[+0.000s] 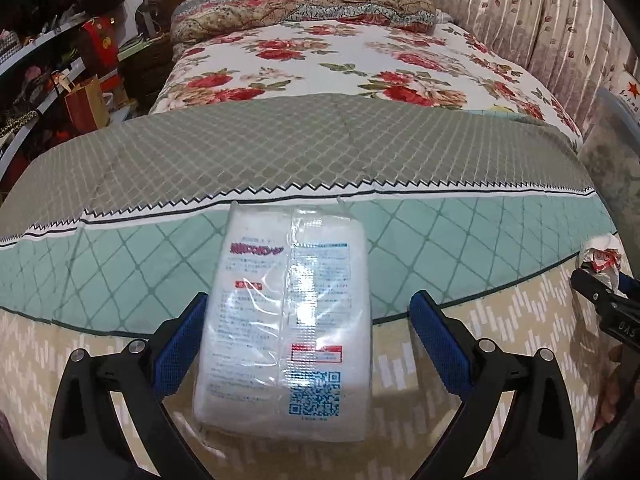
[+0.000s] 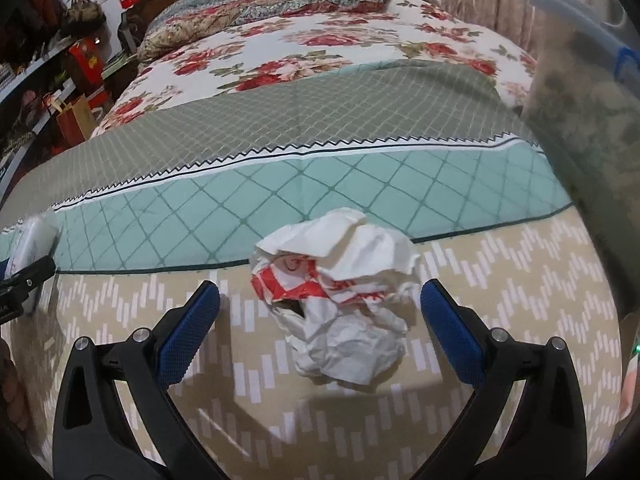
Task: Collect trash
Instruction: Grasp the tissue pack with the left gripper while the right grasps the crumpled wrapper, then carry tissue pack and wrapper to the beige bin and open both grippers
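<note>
Left wrist view: left gripper [image 1: 308, 320] is spread wide, straddling a clear-wrapped tissue pack [image 1: 284, 320] lying on the bed [image 1: 120, 360]. Left pad looks touching or nearly touching the pack's side, right pad stands clear of it, so not clamped. Pack sits across the teal sheet border [image 1: 100, 264], far end on the teal, near end on the beige patterned sheet. Long axis runs along the fingers, straight ahead, so closing squeezes the short width; good alignment. Right of the pack, at the frame edge, the other tool's tip shows beside the crumpled paper. Right wrist view: right gripper [image 2: 320, 320] is also spread, nothing held. Crumpled red-and-white paper wad [image 2: 340, 296] lies on the beige sheet just on the near side of the teal border, centred between the fingers, gaps both sides. No clear long axis, roughly a ball. My read: each tool already brackets its own item, next move is simply closing; wad may compress and slip.
</note>
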A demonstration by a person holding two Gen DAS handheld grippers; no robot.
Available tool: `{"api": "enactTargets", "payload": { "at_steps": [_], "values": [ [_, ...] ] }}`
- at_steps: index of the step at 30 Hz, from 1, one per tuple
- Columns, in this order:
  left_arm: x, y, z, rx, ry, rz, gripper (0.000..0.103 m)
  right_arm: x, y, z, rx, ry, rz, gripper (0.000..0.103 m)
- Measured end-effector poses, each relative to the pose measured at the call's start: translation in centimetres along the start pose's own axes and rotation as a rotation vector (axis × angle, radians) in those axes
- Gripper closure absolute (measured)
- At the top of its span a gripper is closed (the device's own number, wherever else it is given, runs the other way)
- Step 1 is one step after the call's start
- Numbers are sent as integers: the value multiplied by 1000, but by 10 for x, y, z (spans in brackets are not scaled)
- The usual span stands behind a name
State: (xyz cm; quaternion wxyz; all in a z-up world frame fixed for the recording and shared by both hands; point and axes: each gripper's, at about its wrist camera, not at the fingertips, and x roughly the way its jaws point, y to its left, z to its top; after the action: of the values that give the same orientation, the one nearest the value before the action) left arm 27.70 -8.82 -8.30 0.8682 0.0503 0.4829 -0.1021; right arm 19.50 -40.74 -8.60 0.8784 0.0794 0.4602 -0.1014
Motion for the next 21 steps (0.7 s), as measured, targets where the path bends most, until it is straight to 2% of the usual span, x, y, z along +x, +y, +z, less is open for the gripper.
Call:
{"api": "enactTargets", "payload": {
  "at_steps": [1,2,3,4,5,6,7,10,14,18,21],
  "values": [
    [0,1,0,-5,-4,-3,11,1,1,-1,-3,0,0,4],
    [-2,1,-1,-6,-10,-4,20,1,1,-1,-4,-4,2,6],
    [-4,1,-1,-6,-23,-4,26,0,3,-2,-6,-10,0,14],
    [-5,1,-2,-7,-31,-1,41,-1,4,-3,-10,-21,-4,23],
    [-8,2,-4,-5,-39,1,46,-6,6,-6,-29,-52,-1,52],
    [-10,2,-6,-3,-35,-23,46,-6,9,-8,-28,-50,6,56],
    [-14,3,-9,-4,-31,-52,47,-9,9,-10,-15,-49,14,57],
    [-35,5,-23,-18,-40,-183,47,-32,13,-30,23,-74,111,58],
    [-75,-12,-43,38,-89,-345,47,-74,21,-72,17,-102,229,58],
    [-98,-63,-65,159,-84,-428,47,-101,14,-107,34,-126,256,58],
    [-107,-113,-77,265,-76,-469,47,-118,-11,-131,71,-159,204,58]
  ]
}}
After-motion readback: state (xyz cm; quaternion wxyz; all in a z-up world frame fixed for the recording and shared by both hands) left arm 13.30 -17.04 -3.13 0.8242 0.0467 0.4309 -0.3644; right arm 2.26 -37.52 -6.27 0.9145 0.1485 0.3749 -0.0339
